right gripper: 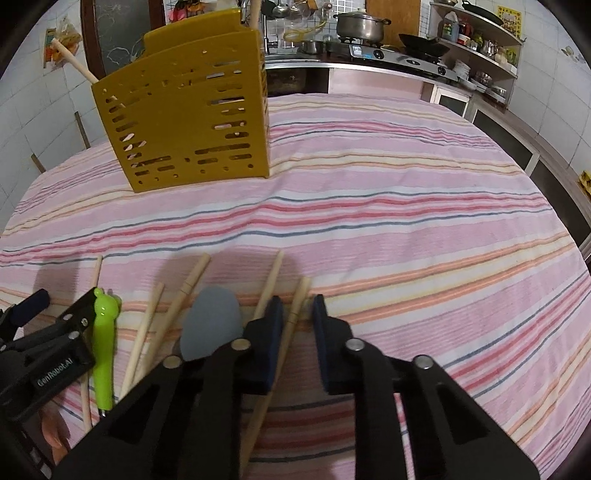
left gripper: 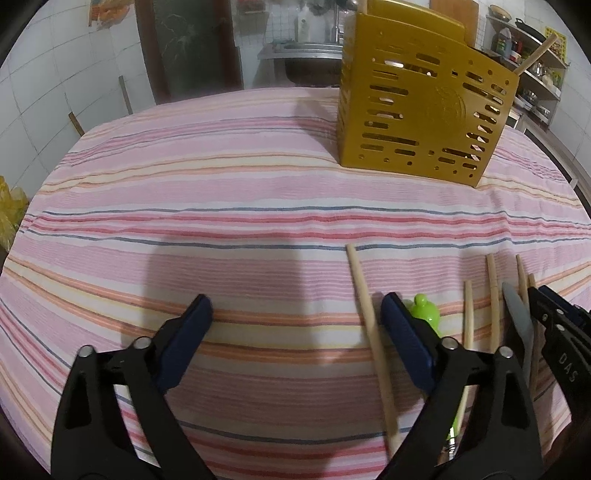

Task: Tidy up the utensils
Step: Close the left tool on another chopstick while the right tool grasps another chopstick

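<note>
A yellow slotted utensil holder [left gripper: 424, 118] stands on the striped tablecloth, with wooden sticks poking out; it also shows in the right wrist view [right gripper: 184, 110]. Several wooden chopsticks [right gripper: 177, 306] lie near the front edge beside a green-handled utensil [right gripper: 103, 332] and a grey spoon [right gripper: 212, 323]. My left gripper [left gripper: 295, 314] is open and empty, with one chopstick [left gripper: 369, 325] just left of its right finger. My right gripper [right gripper: 297, 310] is open low over the cloth, with one chopstick [right gripper: 293, 317] lying between its fingers.
The pink striped tablecloth [right gripper: 406, 221] covers the whole table. Behind it are a kitchen counter with a stove and pot [right gripper: 362, 26], a sink [left gripper: 310, 55] and shelves [right gripper: 480, 44] at the right.
</note>
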